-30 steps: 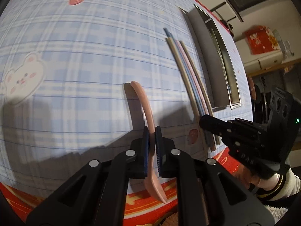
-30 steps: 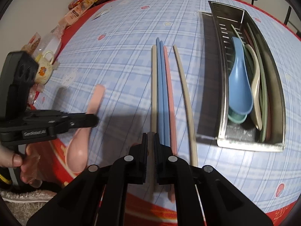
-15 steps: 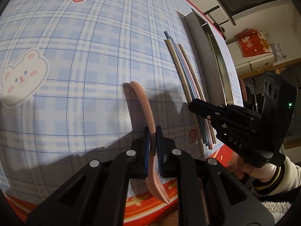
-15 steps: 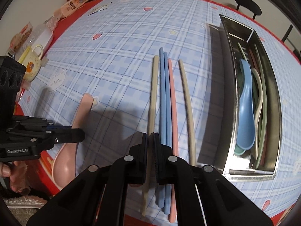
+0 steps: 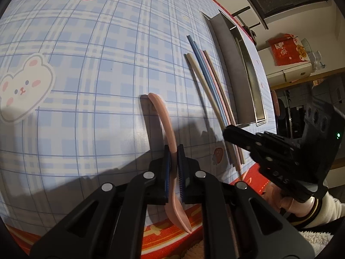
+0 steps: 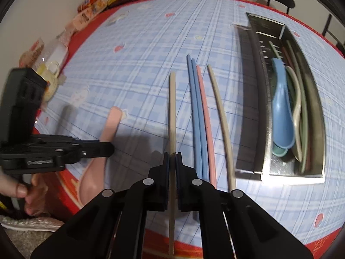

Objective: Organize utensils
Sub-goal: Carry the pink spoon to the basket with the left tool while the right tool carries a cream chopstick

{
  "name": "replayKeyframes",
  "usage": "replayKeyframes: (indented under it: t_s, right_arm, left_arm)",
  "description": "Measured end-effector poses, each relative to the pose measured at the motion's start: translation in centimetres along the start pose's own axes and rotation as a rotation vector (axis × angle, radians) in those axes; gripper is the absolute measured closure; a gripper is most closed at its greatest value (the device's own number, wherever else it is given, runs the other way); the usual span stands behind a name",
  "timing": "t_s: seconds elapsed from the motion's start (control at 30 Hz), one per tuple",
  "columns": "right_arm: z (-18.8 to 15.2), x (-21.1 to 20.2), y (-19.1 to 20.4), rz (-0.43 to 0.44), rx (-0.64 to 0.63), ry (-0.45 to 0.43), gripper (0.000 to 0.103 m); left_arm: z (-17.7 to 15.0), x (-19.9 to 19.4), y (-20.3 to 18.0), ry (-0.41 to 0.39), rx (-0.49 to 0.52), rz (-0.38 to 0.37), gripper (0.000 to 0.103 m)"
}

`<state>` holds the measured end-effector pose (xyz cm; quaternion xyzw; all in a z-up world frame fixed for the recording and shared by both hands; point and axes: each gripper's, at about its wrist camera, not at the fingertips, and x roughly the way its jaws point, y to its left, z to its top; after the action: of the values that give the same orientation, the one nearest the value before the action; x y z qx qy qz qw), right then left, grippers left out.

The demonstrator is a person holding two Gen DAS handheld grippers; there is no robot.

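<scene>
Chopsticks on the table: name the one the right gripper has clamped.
The beige plastic chopstick farthest left, pinched in the right gripper; the two blue, one pink and other beige lie untouched.

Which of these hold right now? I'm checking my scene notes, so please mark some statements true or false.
1. The left gripper is shut on the pink spoon. True.
2. The right gripper is empty. False: it is shut on a beige chopstick.
3. A blue spoon lies in the metal tray. True.
4. Both blue chopsticks are in the tray. False: they lie on the tablecloth beside it.
</scene>
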<state>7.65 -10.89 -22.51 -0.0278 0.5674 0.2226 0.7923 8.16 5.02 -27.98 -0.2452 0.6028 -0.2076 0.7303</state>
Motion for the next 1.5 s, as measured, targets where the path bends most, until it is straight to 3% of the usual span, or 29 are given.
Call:
replayKeyframes:
  t_s: [0.43,0.67,0.87,1.2,1.5]
  right_arm:
    - [-1.5,-5.0,0.7,-0.05,0.154,-0.173,0.097]
    - [-2.4,-6.6,1.7,-0.104,0.179,-0.211,0.097]
    - [-2.9,-7.9,1.4,-0.091,0.19,-0.245,0.097]
    - [0.5,-10.9,-4.7,-0.033,0.205,-0.366,0.097]
    - [2.9,-10.6,-13.0,-0.043,0.254,-0.366,0.097]
  left_arm:
    - [2.3,-2.3,-0.9,0.003,0.131,-0.134,0.092]
    - [2.5,-2.5,-0.5,0.019,0.148,-0.192,0.092]
    - [2.7,-2.3,-1.0,0.017,0.133,-0.207,0.092]
    - [5.2,-2.5,-5.8,-0.056,0.126,-0.145,0.092]
    - [9.5,2.7,-14.5,-0.053,0.214,-0.112,0.092]
